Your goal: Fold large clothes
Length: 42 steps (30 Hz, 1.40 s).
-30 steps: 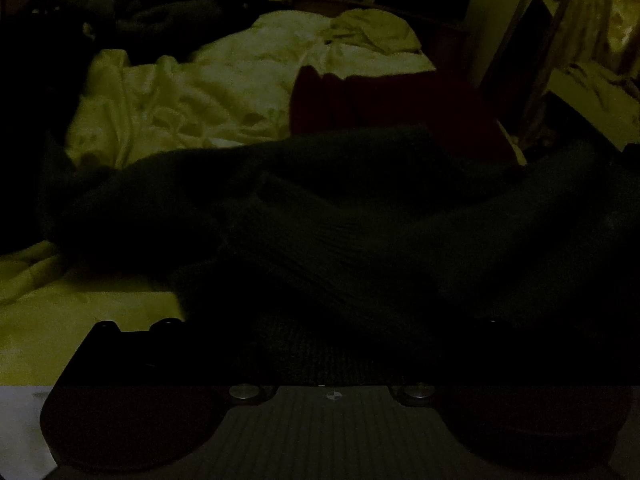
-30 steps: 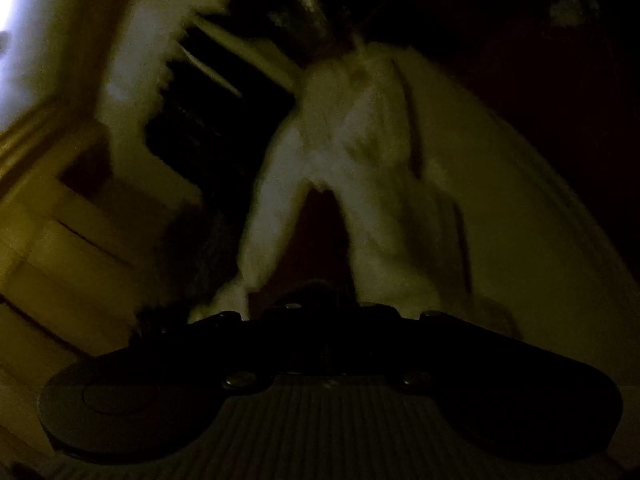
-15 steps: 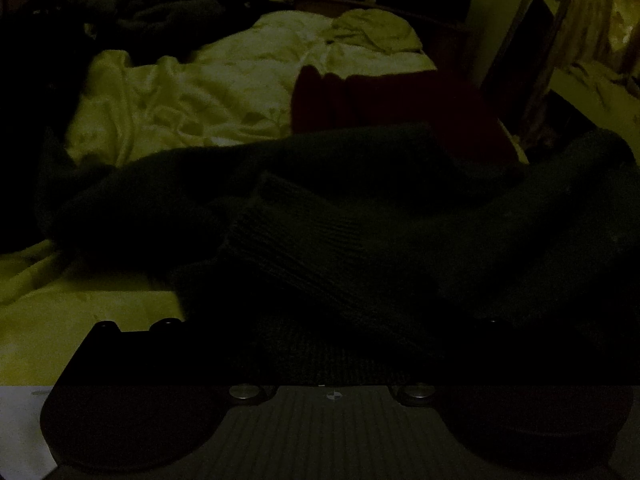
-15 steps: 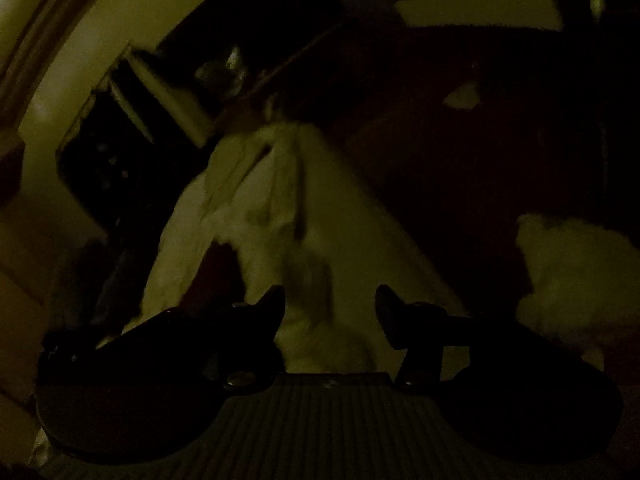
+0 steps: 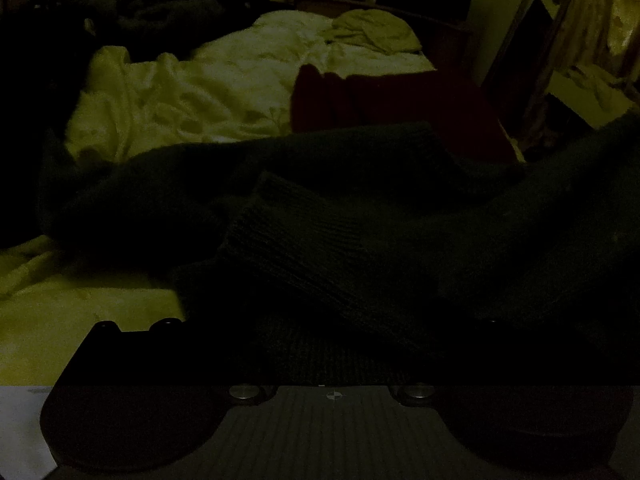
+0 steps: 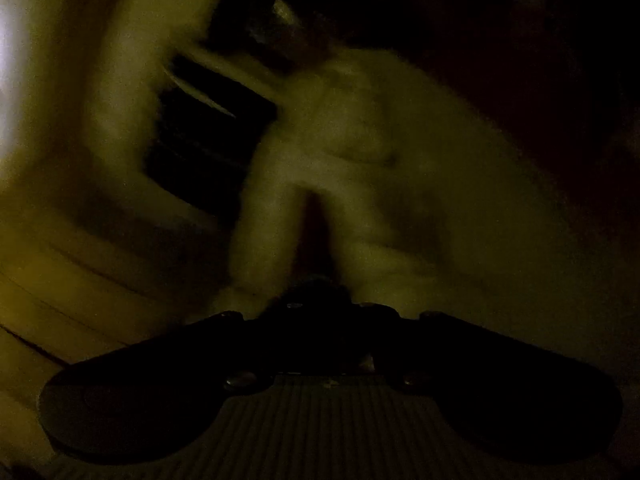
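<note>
the dark knit sweater (image 5: 320,248) lies bunched mid-frame on the bed (image 5: 80,320); left tongs (image 5: 332,344) hidden, can't tell; right tongs (image 6: 320,300) look closed, blurred. next: regrasp an edge.

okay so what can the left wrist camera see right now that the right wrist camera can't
Only the left wrist view shows the dark knit sweater heaped right in front of the left gripper, a red garment behind it, and rumpled pale bedding. Only the right wrist view shows the right gripper, its fingers together, against a blurred pale shape and a dark shelf-like opening. Both are very dim, with the gripper body along the bottom.
</note>
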Each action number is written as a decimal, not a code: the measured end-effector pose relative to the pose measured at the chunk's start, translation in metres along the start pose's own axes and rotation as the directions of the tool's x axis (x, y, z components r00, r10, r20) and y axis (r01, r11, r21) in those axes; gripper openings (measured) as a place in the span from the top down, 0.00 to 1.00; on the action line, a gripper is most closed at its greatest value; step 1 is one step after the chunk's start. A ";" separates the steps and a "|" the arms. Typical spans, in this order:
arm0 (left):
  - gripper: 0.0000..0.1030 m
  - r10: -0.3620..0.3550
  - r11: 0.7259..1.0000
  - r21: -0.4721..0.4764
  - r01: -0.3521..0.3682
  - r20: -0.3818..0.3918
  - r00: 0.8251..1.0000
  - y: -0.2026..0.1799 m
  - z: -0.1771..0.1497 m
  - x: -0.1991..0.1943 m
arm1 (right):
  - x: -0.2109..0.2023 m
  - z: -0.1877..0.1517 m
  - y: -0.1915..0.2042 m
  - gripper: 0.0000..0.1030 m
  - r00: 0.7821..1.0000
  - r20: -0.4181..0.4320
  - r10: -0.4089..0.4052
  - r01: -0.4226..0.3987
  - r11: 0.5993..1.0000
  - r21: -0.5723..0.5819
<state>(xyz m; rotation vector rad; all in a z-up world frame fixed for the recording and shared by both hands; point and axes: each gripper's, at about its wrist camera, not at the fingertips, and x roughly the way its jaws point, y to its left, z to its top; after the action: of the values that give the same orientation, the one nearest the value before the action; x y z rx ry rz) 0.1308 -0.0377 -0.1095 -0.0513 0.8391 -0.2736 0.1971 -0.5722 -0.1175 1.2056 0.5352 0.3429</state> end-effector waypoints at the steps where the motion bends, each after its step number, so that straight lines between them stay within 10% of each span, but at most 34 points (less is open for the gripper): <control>1: 0.00 -0.004 1.000 -0.003 0.004 0.000 1.000 0.000 0.000 0.000 | -0.005 0.009 -0.003 0.94 0.983 0.020 0.183 -0.184 0.982 0.045; 5: 0.00 -0.003 1.000 -0.003 0.003 0.000 1.000 0.000 0.000 0.001 | -0.008 0.035 0.020 0.94 0.914 -0.081 0.397 -0.404 0.909 -0.100; 8: 0.00 -0.001 1.000 -0.007 0.001 -0.008 1.000 0.001 0.000 0.003 | -0.008 0.043 0.039 0.95 0.899 -0.224 0.377 -0.435 0.827 -0.355; 10: 0.00 -0.002 1.000 -0.007 0.002 -0.007 1.000 0.000 0.000 0.003 | 0.006 0.046 0.042 0.95 0.979 -0.198 -0.050 -0.083 0.788 -0.609; 11: 0.00 -0.005 1.000 -0.008 0.004 -0.006 1.000 0.000 0.000 0.003 | 0.024 0.052 0.028 0.94 0.933 -0.200 -0.300 0.118 0.778 -0.617; 13: 0.00 0.000 1.000 -0.006 0.000 -0.009 1.000 -0.001 -0.001 0.003 | 0.038 0.051 0.008 0.78 0.835 -0.173 -0.522 0.312 0.709 -0.633; 17: 0.00 0.003 1.000 0.000 -0.003 -0.013 1.000 0.000 -0.002 0.003 | 0.027 0.038 0.009 0.51 0.866 -0.011 -0.500 0.395 0.697 -0.598; 19: 0.00 -0.002 1.000 -0.003 0.002 -0.008 1.000 0.001 -0.002 0.002 | 0.013 0.047 -0.005 0.62 0.953 -0.058 -0.299 0.255 0.888 -0.382; 21: 0.00 0.013 1.000 0.002 -0.013 -0.015 1.000 -0.001 -0.002 0.003 | 0.009 0.062 -0.010 0.69 0.990 -0.026 -0.135 0.127 0.971 -0.200; 22: 0.00 0.015 1.000 0.006 -0.015 -0.016 1.000 -0.002 -0.002 0.004 | 0.011 0.069 -0.004 0.81 0.980 0.021 -0.196 0.196 0.958 -0.208; 24: 0.00 0.018 1.000 0.009 -0.018 -0.013 1.000 -0.002 -0.002 0.004 | 0.008 0.086 0.007 0.89 0.880 0.216 -0.424 0.465 0.863 -0.199; 25: 0.00 0.017 1.000 0.008 -0.017 -0.012 1.000 -0.002 -0.003 0.004 | -0.004 0.100 -0.001 0.89 0.863 0.262 -0.432 0.458 0.888 -0.042; 27: 0.00 0.016 1.000 0.006 -0.016 -0.014 1.000 -0.002 -0.003 0.004 | -0.021 0.116 -0.023 0.88 0.919 0.263 -0.295 0.247 0.948 0.201; 28: 0.00 0.016 1.000 0.007 -0.016 -0.014 1.000 -0.002 -0.003 0.004 | -0.016 0.118 -0.016 0.86 0.948 0.206 -0.242 0.218 0.967 0.133; 30: 0.00 0.017 1.000 0.009 -0.017 -0.017 1.000 -0.002 -0.002 0.005 | 0.000 0.103 0.009 0.28 0.958 0.039 -0.285 0.288 0.954 -0.087; 33: 0.00 0.011 1.000 0.004 -0.011 -0.012 1.000 0.000 -0.002 0.003 | 0.007 0.058 0.024 0.26 0.927 -0.100 -0.362 0.327 0.909 -0.258; 42: 0.00 0.025 0.989 -0.146 -0.015 0.068 0.997 0.023 0.003 -0.024 | -0.042 -0.043 0.056 0.16 0.941 -0.201 -0.271 0.174 0.901 -0.397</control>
<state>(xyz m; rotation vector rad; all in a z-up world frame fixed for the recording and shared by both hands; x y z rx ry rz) 0.1229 -0.0096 -0.0935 -0.1877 0.7888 -0.1899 0.1400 -0.5414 -0.0672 0.7224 0.7844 0.3836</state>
